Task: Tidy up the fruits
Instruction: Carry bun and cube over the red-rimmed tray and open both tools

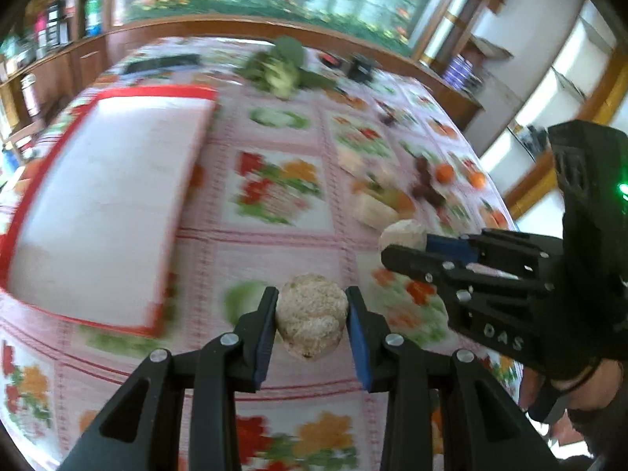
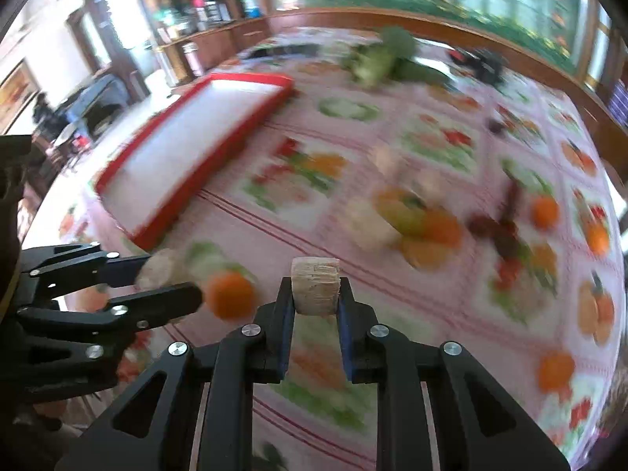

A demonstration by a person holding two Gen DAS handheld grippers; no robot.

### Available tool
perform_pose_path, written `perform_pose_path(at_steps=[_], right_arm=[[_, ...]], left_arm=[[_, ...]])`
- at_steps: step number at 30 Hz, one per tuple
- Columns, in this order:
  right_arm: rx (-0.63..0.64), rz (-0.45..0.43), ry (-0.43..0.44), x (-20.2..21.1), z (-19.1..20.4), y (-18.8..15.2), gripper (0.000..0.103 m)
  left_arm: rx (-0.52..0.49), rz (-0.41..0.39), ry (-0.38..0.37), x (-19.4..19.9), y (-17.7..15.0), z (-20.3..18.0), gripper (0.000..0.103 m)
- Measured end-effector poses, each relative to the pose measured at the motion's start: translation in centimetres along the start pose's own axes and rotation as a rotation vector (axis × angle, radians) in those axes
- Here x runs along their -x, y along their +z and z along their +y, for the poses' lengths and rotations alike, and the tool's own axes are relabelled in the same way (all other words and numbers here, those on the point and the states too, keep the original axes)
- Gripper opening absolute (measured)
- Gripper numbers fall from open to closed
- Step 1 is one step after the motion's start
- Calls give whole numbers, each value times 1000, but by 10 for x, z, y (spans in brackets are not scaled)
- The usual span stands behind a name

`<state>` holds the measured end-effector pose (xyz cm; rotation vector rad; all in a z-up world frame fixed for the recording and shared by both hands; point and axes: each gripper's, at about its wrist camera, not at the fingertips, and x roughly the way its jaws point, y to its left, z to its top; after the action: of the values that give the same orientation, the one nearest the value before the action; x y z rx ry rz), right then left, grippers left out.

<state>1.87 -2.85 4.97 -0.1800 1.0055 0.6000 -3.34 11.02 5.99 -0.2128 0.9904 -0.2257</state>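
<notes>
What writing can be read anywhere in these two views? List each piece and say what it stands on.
"DAS": raised letters on the black body of the right gripper, seen from the left wrist view.
Bottles and containers on the wooden shelves: labels too blurred to read.
Stacked tins by the wall: print too blurred to read.
Fruit-patterned tablecloth and red-rimmed tray: no lettering visible.

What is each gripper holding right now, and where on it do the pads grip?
Left gripper: a pale, speckled round piece, pinched across its sides. Right gripper: a pale, flat-cut chunk, clamped on two opposite sides.
</notes>
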Motion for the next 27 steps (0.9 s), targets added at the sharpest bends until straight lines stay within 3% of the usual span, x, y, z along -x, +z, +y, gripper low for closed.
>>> perform_pose_path(at_steps=[10,16,27], right_arm=[[170,23,135,-47,91,58,19],[227,76,181,-88,132,69,19],[245,147,187,-118,147,69,20]], left_arm=[[157,-72,195,25,23,105,37],[202,-42,285,14,31,150,37],[255,29,328,-9,28,189,37]])
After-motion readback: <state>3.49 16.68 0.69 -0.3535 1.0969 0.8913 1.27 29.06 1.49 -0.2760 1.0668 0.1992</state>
